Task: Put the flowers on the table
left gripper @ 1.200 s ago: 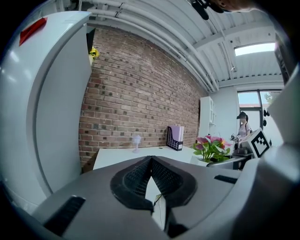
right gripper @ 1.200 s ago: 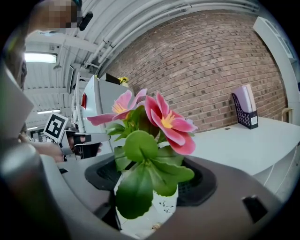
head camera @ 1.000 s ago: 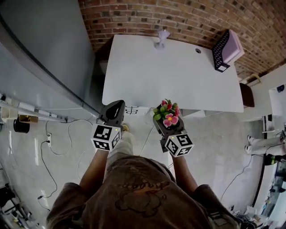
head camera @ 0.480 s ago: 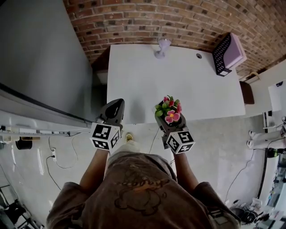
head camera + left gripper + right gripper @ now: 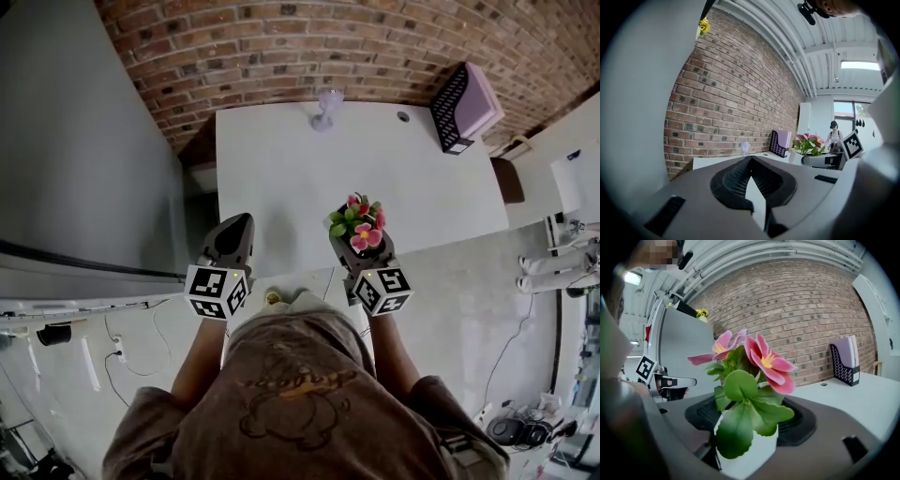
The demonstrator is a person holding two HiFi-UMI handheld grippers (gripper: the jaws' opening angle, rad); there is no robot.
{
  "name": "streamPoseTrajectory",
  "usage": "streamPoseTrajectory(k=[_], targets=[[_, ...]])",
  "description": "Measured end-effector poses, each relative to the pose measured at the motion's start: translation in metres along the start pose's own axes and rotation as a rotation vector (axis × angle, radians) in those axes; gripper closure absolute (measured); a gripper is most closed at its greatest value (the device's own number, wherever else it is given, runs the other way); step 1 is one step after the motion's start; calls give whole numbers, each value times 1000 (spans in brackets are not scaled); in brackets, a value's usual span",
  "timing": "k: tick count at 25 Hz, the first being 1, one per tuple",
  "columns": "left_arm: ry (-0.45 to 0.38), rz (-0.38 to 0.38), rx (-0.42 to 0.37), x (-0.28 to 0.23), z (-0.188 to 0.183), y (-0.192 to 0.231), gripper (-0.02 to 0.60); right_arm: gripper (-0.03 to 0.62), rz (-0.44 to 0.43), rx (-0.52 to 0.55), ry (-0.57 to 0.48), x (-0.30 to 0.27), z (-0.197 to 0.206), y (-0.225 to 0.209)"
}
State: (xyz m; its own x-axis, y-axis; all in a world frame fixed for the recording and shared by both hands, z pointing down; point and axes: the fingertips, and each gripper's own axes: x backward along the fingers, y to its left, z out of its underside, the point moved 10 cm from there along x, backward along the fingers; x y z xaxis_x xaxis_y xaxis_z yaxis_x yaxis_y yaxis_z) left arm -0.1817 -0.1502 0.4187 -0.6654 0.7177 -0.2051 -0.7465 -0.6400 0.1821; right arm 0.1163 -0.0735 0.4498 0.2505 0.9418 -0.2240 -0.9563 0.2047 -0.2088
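Note:
A small white pot (image 5: 751, 450) of pink flowers (image 5: 357, 223) with green leaves sits between the jaws of my right gripper (image 5: 355, 246), which is shut on it and holds it upright. In the right gripper view the blooms (image 5: 761, 359) fill the middle and hide the fingertips. The pot hangs just above the near edge of the white table (image 5: 281, 159). My left gripper (image 5: 235, 231) hovers to the left of it at the same edge. Its jaws meet at the tip (image 5: 750, 161) with nothing between them.
On the table's far side stand a small clear glass (image 5: 325, 105) and a purple file holder (image 5: 459, 105), with a cable hole (image 5: 403, 116) between them. A brick wall (image 5: 309, 47) runs behind. A grey cabinet (image 5: 75, 141) stands at the left. A person (image 5: 833, 133) stands far off.
Both grippers have come forward from over the floor to the table's near edge, the flower pot still in the right one. The table now lies closer under the view.

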Motion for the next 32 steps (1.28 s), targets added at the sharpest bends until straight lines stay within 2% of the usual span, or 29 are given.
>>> streamPoseTrajectory(k=[14, 23, 32], targets=[[11, -51, 26, -23, -6, 22, 561, 249, -46, 9, 20, -65, -9, -20], [9, -70, 43, -61, -15, 18, 561, 249, -95, 35, 46, -109, -14, -50], [21, -118, 53, -69, -15, 20, 561, 249, -144, 52, 69, -150, -10, -72]])
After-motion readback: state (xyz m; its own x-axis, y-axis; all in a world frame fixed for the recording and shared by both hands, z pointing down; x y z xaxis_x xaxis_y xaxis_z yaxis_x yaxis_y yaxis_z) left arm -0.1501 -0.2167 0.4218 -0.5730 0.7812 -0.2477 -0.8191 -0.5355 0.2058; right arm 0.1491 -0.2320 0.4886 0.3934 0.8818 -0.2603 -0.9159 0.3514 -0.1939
